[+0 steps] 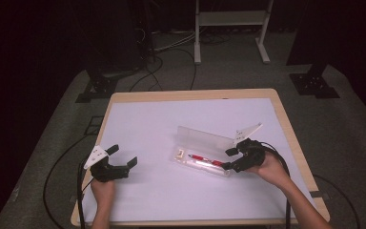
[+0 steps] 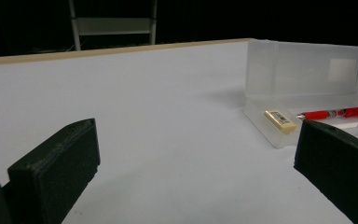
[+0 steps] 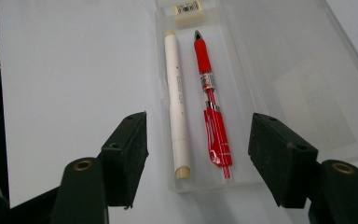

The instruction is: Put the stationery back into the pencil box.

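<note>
An open translucent plastic pencil case (image 1: pixel 201 162) lies right of centre on the white counter (image 1: pixel 162 119), its long axis running from the upper left to the lower right in the high view, its hinged lid (image 1: pixel 205 138) standing up along the far side. Inside the tray lie a red pen (image 3: pixel 213 112) and a white pen (image 3: pixel 177 100), side by side and parallel to the case's length, with a small cream eraser (image 3: pixel 188 9) across the end beyond them. In the right gripper view both pens point away from the camera, the red pen's dark tip toward the eraser and its clip end nearest the tongs.

The right tongs (image 3: pixel 198 149) hover at the near end of the case, jaws spread wide to either side of the tray end, gripping nothing; one jaw stands over the bare counter beside the case, the other over the tray's edge by the lid. The left tongs (image 1: pixel 120 156) sit well apart at the counter's left, also open and empty, aimed across the sheet toward the case. In the left gripper view the case (image 2: pixel 307 100) appears end-on, with the eraser (image 2: pixel 280 121) nearest and the red pen (image 2: pixel 334 113) stretching off to the right.
</note>
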A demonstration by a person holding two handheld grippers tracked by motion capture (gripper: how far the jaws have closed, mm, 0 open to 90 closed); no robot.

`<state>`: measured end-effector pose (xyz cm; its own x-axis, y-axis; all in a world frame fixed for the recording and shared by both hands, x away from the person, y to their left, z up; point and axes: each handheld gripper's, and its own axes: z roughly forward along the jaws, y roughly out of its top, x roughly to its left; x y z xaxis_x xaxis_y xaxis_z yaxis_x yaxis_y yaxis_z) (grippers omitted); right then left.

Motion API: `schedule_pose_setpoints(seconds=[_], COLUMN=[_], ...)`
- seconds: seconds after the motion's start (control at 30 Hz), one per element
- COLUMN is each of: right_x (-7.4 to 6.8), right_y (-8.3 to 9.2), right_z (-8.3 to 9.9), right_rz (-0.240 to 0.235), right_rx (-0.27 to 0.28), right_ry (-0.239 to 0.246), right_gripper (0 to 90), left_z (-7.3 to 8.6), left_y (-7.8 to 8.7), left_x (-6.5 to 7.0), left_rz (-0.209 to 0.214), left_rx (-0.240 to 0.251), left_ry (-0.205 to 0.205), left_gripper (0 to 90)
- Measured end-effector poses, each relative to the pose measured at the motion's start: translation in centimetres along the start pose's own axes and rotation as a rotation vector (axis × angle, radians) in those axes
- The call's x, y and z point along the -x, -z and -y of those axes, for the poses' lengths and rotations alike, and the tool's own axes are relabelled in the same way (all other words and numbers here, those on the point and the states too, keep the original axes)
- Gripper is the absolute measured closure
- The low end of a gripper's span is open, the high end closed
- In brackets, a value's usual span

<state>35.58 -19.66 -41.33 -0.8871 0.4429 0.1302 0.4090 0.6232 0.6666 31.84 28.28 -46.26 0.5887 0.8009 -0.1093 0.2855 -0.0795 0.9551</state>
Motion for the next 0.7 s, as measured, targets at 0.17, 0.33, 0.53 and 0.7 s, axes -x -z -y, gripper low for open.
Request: schedule_pose_setpoints(seconds=[0.17,0.33,0.53,0.7], right_x=[0.1,0.3,0.4,0.4], right_y=[0.3,0.6,1.0,1.2], right_z=[0.7,1.7,2.7,3.3], right_rz=[0.008,0.013,0.016,0.018], right_rx=[0.003,0.001,0.008,0.017], right_ry=[-0.009,-0.022,-0.042,-0.049], right_gripper=[36.3,36.3,36.3,36.1], left_z=[0.0,0.0,0.0,0.0], left_y=[0.0,0.0,-0.1,-0.1], left_x=[0.0,0.0,0.1,0.2], left_rz=[0.0,0.001,0.0,-0.001], left_rx=[-0.005,-0.006,-0.007,-0.008], left_ry=[-0.007,-0.01,-0.015,-0.017], left_gripper=[0.0,0.0,0.0,0.0])
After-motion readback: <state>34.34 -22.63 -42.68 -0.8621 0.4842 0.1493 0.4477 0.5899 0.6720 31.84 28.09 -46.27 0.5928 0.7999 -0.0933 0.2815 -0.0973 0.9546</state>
